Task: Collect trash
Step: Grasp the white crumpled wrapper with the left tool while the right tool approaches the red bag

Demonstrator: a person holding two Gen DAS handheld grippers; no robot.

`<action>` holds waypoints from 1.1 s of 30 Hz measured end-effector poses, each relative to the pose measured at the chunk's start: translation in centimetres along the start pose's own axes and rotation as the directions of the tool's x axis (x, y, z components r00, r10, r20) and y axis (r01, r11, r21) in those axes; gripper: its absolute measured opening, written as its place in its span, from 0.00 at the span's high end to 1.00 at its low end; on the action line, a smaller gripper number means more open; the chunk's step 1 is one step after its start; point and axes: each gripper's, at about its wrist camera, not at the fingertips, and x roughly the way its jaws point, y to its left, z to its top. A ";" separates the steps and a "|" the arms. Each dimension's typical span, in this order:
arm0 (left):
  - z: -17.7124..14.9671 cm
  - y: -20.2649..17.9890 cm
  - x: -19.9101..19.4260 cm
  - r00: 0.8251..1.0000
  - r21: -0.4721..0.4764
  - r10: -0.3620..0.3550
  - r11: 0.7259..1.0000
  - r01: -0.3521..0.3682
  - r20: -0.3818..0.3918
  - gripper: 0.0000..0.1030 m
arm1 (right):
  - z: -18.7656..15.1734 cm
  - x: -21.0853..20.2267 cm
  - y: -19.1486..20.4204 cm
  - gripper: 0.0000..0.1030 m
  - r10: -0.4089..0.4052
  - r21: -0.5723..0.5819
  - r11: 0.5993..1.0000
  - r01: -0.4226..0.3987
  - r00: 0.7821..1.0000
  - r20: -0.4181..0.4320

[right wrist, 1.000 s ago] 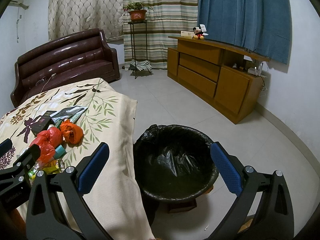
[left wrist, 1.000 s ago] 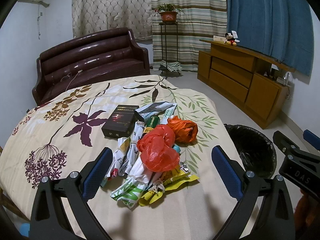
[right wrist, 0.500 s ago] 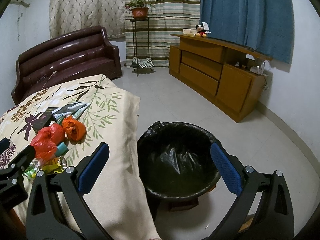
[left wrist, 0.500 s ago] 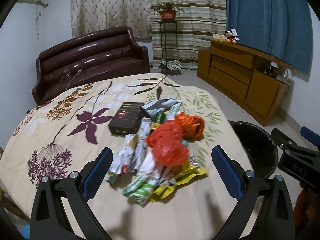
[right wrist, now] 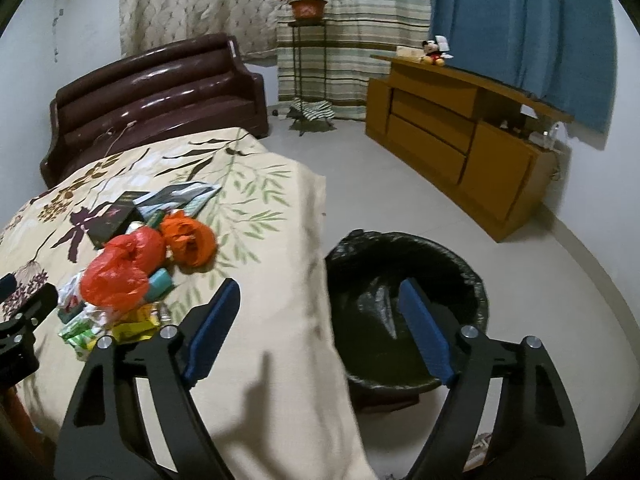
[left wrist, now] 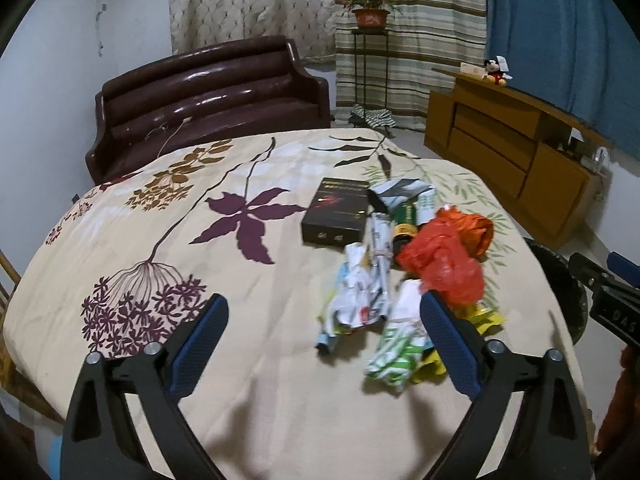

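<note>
A desk draped in a cream floral cloth [left wrist: 280, 392] carries the trash, which is heaped toward its right-hand edge. Just beside that edge, on the floor, a round bin lined with a black plastic bag [right wrist: 404, 292] stands with its mouth open upward.

The dark rectangular cardboard box [left wrist: 336, 210] at the far side of the heap is judged the stiffest and heaviest piece; it would best be taken across its short sides, since the flat lid offers nothing to pinch. The red crumpled plastic bag [left wrist: 440, 268] and the orange knotted plastic bag [left wrist: 474, 228] behind it, which touches it, are taken to be light, soft and slippery; a pinch on a bunched fold or knot is advised, as loose film may slide out. The white-and-green crinkled wrappers [left wrist: 396, 344] and the yellow foil packet [right wrist: 136, 324] at the near edge are thin and limp, and could be gathered several at once from above. A small teal tube-like item [right wrist: 160, 282] lies half under the red bag; what it is cannot be told.

The left gripper [left wrist: 324, 332] is held spread wide above the desk, nothing between its jaws, the heap lying toward its right finger. The right gripper [right wrist: 320, 324] is likewise spread wide and empty, poised over the desk edge and the bin.
</note>
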 end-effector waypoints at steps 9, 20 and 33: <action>0.2 1.0 2.1 0.998 0.011 -0.034 0.999 0.035 -0.049 0.27 | 0.5 0.7 2.1 0.23 0.010 -0.027 1.000 -0.011 1.000 -0.012; 0.9 1.2 5.0 0.973 -0.001 -0.177 0.984 0.179 -0.150 0.49 | 0.7 1.9 3.2 0.23 0.010 -0.030 0.999 -0.011 0.999 -0.034; 0.8 0.7 3.9 0.965 0.013 -0.236 0.971 0.239 -0.116 0.78 | 0.5 2.4 3.6 0.23 0.014 -0.033 0.999 -0.015 0.999 -0.044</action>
